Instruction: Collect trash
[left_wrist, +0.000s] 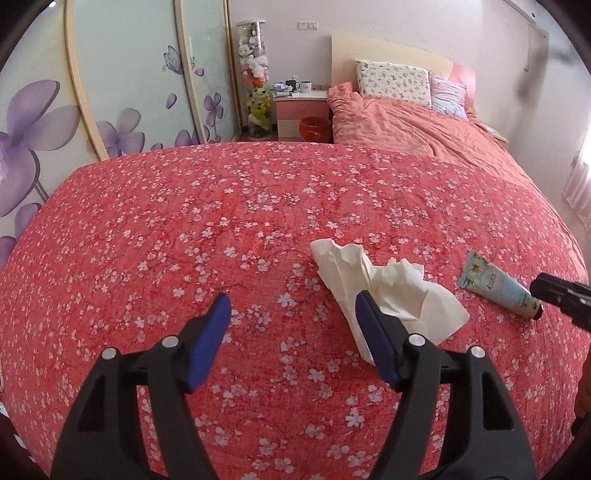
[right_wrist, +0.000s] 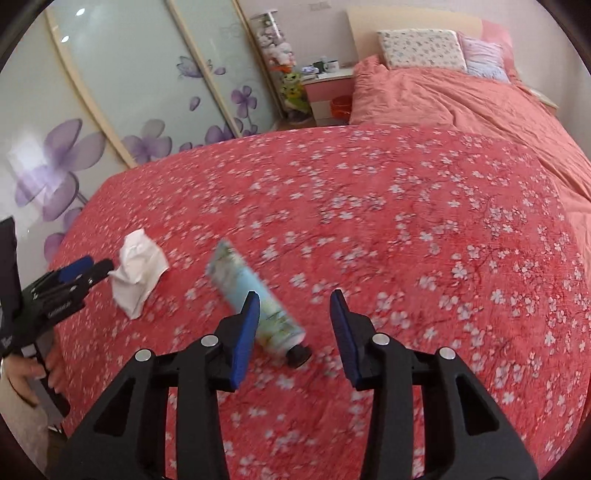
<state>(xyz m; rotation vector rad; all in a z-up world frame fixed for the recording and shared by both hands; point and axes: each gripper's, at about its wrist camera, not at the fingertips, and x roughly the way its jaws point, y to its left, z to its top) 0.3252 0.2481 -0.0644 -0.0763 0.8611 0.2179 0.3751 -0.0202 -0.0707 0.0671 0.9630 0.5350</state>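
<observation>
- The left gripper hovers over the bed, its blue fingers spread wide and holding nothing.
- A crumpled white tissue lies on the red flowered bedspread; in the left wrist view the right-hand finger overlaps its near edge (touching or just above, I cannot tell).
- The right gripper is also wide open and empty.
- A pale blue tube with a dark cap lies on the bedspread, cap end toward the camera; the left finger of the right gripper covers part of its side, and most of the tube sits left of the gap.
- Tissue and tube lie near each other, apart, tissue to the left.
- Far behind, an orange bin stands on the floor by a pink nightstand, well apart from both.
</observation>
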